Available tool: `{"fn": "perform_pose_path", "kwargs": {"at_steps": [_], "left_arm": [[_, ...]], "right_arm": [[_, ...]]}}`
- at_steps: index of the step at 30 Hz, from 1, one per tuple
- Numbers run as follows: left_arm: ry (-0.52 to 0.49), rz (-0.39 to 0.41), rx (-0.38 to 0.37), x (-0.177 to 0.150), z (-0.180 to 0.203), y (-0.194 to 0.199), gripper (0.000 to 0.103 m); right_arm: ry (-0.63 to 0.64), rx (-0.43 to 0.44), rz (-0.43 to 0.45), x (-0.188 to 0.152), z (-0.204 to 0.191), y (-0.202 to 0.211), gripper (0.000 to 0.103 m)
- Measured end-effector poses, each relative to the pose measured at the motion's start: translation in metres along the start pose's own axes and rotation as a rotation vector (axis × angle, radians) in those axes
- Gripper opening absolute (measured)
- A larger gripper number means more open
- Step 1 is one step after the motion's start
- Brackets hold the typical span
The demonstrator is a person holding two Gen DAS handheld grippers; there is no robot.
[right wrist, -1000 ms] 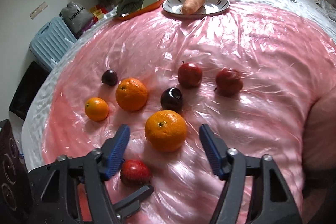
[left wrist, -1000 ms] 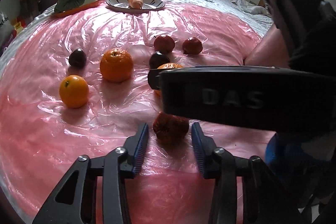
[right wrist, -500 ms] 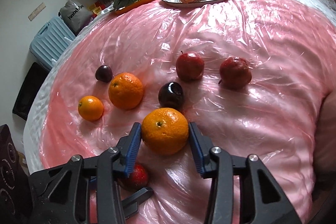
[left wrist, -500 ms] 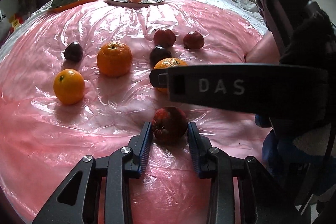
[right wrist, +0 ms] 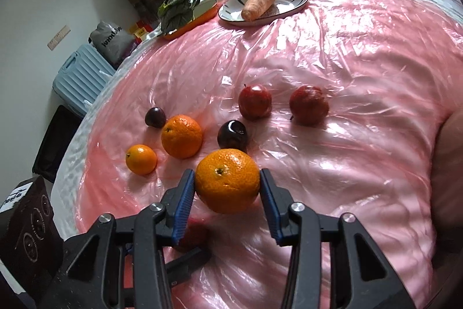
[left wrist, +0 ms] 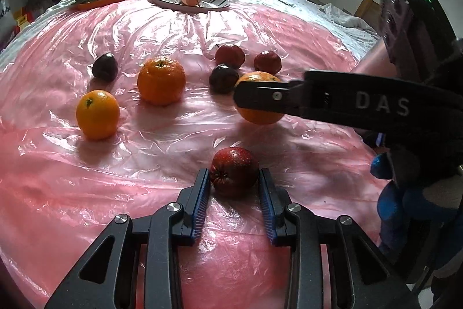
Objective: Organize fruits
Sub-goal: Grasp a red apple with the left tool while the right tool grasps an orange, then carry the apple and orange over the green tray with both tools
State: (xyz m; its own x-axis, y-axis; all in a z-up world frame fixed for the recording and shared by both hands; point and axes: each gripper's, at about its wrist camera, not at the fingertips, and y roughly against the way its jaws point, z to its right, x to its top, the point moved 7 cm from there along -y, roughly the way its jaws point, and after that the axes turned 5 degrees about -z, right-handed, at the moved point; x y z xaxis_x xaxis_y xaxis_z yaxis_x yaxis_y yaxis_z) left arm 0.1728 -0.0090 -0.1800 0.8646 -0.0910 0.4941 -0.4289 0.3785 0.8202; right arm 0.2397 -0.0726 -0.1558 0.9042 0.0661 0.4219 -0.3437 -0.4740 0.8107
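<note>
Fruits are gripped both sides: your right gripper [right wrist: 227,187] pinches the big orange [right wrist: 227,180], your left gripper [left wrist: 234,187] the red apple [left wrist: 233,170] just nearside of it.

Half-hidden fruit and cropped tongs

Blocked across its middle in the left wrist view by the black arm of the right tongs [left wrist: 262,99]: the big orange [left wrist: 254,118], only top and underside peeking out. Tucked beneath the right tongs' left finger [right wrist: 182,201] in the right wrist view: a blurred scrap of the dark red apple [right wrist: 194,233], barely readable. Cut off by the bottom edge in both views: the tong bodies. Clipped at the right edge: a blue glove [left wrist: 390,207].
</note>
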Motion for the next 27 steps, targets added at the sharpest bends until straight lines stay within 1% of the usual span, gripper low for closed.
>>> {"fn": "perform_pose_path", "kwargs": {"at_steps": [10, 15, 27], "left_arm": [[0.007, 0.022, 0.012, 0.0, 0.003, 0.01, 0.029], [0.002, 0.035, 0.013, -0.001, 0.009, 0.019, 0.029], [-0.003, 0.076, 0.018, -0.006, 0.024, 0.054, 0.029]], "right_arm": [[-0.045, -0.011, 0.041, -0.013, 0.008, 0.028, 0.074], [-0.045, -0.02, 0.061, -0.022, 0.007, 0.046, 0.074], [-0.057, -0.048, 0.084, -0.065, 0.005, 0.091, 0.074]]}}
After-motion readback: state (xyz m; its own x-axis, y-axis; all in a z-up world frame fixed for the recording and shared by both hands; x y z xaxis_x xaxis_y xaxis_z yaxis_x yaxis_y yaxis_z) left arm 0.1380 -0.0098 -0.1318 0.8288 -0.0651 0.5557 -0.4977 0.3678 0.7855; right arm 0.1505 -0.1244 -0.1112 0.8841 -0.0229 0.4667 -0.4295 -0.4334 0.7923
